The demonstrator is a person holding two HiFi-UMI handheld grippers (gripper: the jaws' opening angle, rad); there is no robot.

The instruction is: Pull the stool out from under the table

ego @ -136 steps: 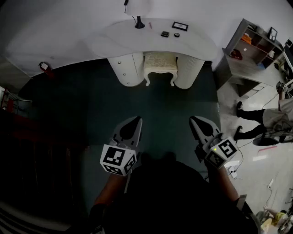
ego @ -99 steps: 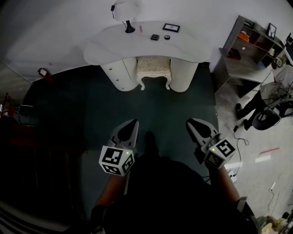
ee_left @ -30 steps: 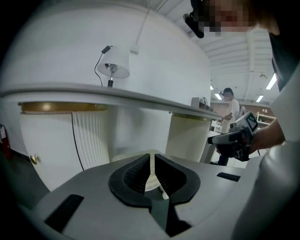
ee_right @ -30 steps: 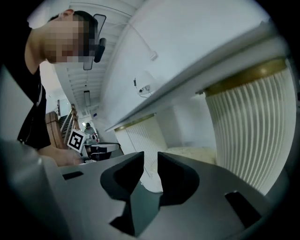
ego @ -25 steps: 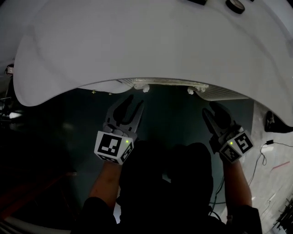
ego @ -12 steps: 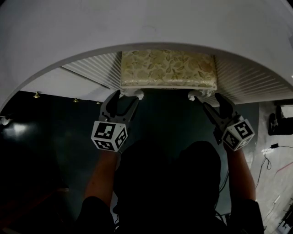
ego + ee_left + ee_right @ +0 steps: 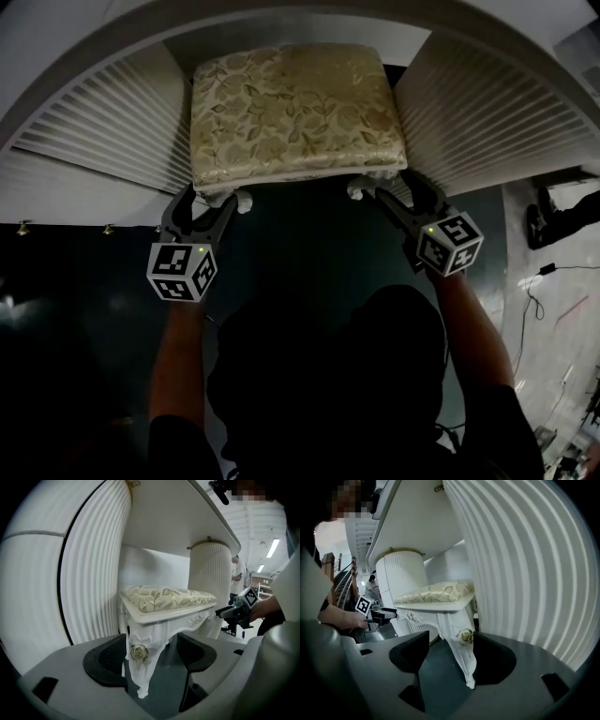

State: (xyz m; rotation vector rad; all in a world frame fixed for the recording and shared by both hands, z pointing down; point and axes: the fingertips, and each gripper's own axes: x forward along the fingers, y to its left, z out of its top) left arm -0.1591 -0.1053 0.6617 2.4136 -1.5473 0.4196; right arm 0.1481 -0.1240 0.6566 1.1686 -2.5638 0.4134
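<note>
- Left claw (image 7: 208,202), grey with black pads and a marker cube, stands open at the near left corner of the white carved stool with a cream-and-gold floral padded seat (image 7: 295,108); its jaws have just been opening.
- Between those jaws rises the stool's white front left leg (image 7: 139,665), which bears a gold rosette. It sits against or just beside the left pad (image 7: 105,660), I cannot tell which, and it is clear of the other pad.
- White table (image 7: 94,141) with ribbed pedestals flanks the stool on both sides.
- Stool itself stands on the dark teal floor (image 7: 300,248) in the gap between the left pedestal and the right pedestal (image 7: 487,112). The gripper views show it beneath the tabletop (image 7: 164,522).
- Right claw (image 7: 394,195), of the same make, is open at the stool's near right corner; its jaws have just been opening too.
- Front right leg (image 7: 464,663) stands between them, close to the right pad (image 7: 492,660) and well apart from the left one.
</note>
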